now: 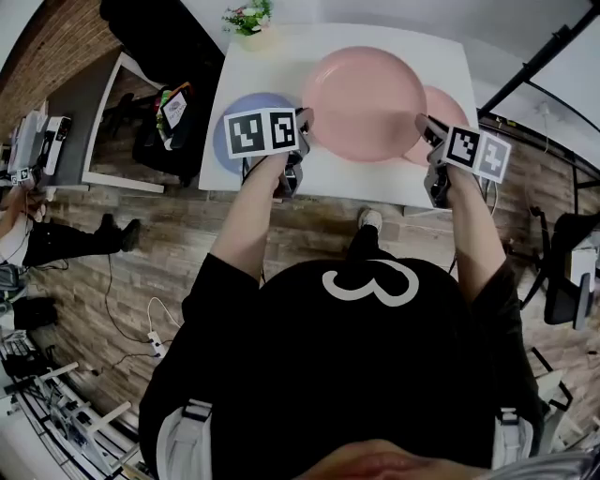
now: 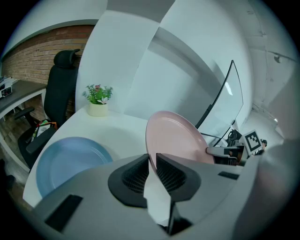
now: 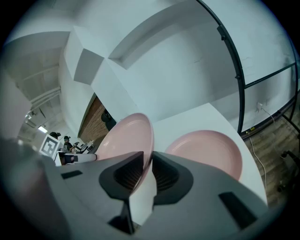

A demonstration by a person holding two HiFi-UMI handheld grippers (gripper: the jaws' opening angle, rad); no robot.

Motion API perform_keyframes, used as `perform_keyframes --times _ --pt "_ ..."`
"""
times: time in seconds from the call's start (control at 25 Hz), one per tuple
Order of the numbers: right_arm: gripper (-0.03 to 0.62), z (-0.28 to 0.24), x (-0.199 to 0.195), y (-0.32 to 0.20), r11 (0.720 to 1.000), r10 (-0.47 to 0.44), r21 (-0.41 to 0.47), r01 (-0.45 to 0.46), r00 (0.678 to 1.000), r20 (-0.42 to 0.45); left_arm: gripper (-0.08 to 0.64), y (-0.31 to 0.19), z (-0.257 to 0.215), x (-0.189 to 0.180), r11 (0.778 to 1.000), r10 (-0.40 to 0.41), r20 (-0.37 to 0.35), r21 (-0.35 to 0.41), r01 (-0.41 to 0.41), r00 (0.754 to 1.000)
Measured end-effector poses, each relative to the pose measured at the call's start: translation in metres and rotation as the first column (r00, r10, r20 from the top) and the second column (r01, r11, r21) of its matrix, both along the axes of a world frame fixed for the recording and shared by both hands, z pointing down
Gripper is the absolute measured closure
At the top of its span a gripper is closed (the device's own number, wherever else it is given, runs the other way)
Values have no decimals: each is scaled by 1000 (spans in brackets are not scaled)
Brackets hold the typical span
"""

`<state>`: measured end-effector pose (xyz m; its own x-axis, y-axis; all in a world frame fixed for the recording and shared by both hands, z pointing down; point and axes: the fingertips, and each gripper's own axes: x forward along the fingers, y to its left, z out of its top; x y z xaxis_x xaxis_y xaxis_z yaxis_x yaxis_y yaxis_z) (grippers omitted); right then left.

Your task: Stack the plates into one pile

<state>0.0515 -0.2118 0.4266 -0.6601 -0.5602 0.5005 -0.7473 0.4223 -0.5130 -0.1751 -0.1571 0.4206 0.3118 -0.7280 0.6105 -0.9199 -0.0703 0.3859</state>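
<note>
Now | left gripper + right gripper | clamping smooth round pink plate by rim

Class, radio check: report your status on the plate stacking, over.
Left tool and right tool shut on pink plate, opposite rims. Blue plate, other pink plate on table. Nothing blocking.

From above, the left gripper covers much of the blue plate, and the big pink plate hides part of the second pink plate. The top edge cuts off the potted plant.
</note>
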Motion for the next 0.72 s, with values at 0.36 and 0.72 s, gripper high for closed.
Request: perform_keyframes --times 0.36,0.72 --pt "520 0 48 4 997 81 3 -81 997 -1 499 -12 6 45 997 81 -5 -11 -81 997" --pt "522 5 90 -20 989 147 -15 -147 989 4 499 -47 14 86 989 146 -9 -37 -146 989"
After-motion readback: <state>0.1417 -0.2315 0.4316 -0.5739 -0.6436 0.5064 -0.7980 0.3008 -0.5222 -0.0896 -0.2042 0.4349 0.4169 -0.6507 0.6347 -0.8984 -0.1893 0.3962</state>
